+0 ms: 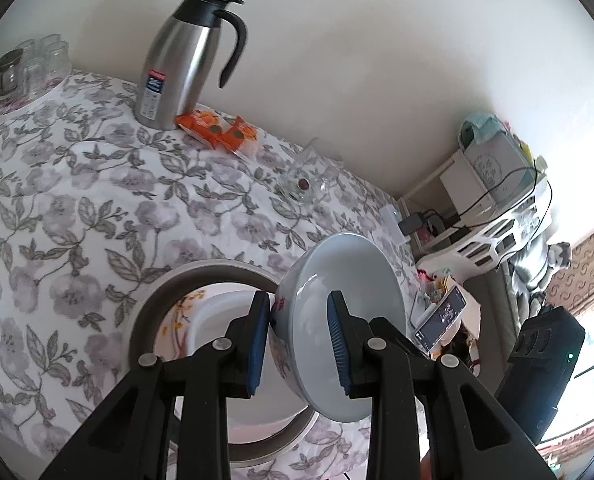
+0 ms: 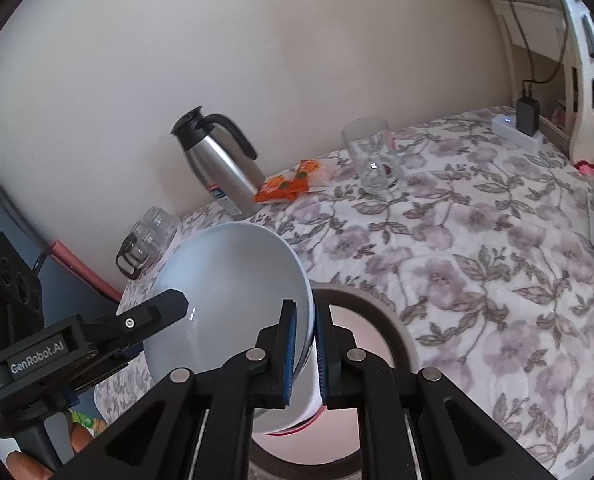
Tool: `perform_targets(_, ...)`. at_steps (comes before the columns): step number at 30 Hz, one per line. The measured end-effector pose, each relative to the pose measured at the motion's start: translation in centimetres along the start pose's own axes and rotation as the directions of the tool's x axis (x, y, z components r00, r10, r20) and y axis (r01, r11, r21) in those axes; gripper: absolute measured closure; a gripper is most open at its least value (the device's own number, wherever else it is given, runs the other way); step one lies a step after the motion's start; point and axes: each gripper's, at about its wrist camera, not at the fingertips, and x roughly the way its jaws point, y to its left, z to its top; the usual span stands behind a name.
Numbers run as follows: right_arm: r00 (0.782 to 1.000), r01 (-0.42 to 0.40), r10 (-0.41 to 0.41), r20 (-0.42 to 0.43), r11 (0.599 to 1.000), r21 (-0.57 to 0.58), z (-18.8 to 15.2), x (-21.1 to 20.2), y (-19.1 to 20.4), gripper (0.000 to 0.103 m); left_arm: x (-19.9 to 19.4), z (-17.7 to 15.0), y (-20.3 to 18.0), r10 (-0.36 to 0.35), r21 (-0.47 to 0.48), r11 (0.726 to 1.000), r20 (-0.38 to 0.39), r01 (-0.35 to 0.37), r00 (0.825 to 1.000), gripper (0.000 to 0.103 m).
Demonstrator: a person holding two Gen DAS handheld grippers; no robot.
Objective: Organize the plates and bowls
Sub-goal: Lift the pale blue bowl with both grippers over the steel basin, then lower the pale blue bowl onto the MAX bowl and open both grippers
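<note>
A pale blue-white bowl with a flower print outside is held tilted above a grey-rimmed plate. My left gripper straddles the bowl's rim, one finger outside and one inside, open wider than the wall. My right gripper is shut on the bowl's opposite rim. The left gripper shows in the right wrist view at the bowl's left edge. The grey-rimmed plate lies under the bowl and holds a white plate with a flower pattern.
A floral tablecloth covers the table. A steel thermos jug, orange snack packets, a glass mug, and glasses at the far corner stand along the wall. A power strip lies at the right edge.
</note>
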Motion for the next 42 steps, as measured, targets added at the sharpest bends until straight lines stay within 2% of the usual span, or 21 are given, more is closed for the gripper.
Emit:
perform_targets(10, 0.999, -0.003, 0.000, -0.048, 0.998, -0.062, -1.1, 1.1, 2.5, 0.093, -1.5, -0.9, 3.0, -0.007, -0.056, 0.998, 0.004, 0.007, 1.000, 0.072)
perform_targets(23, 0.988, 0.052, -0.062, -0.143, 0.996, -0.069, -2.1, 3.8, 1.9, 0.090, 1.1, -1.8, 4.8, 0.006, -0.106, 0.994, -0.081, -0.015, 0.997, 0.072)
perform_targets(30, 0.983, 0.076, -0.087, -0.160, 0.995, -0.070, -2.3, 4.3, 1.5, 0.090, 2.1, -2.2, 5.2, 0.002, -0.128, 0.992, -0.117, -0.017, 0.993, 0.072)
perform_targets(34, 0.984, 0.077, -0.087, -0.158, 0.995, -0.071, -2.3, 4.3, 1.5, 0.090, 2.1, -2.2, 5.4, 0.001, -0.133, 0.991, -0.112, -0.016, 0.994, 0.072)
perform_targets(38, 0.983, 0.112, -0.123, -0.138, 0.990, -0.085, -2.2, 4.1, 1.5, 0.088, 1.7, -2.1, 5.2, 0.018, -0.117, 0.993, -0.090, -0.028, 0.996, 0.072)
perform_targets(42, 0.985, 0.099, -0.109, -0.134, 0.992, -0.080, -2.0, 4.0, 1.5, 0.088, 1.1, -1.9, 4.9, 0.030, -0.093, 0.995, -0.065, -0.036, 0.997, 0.072)
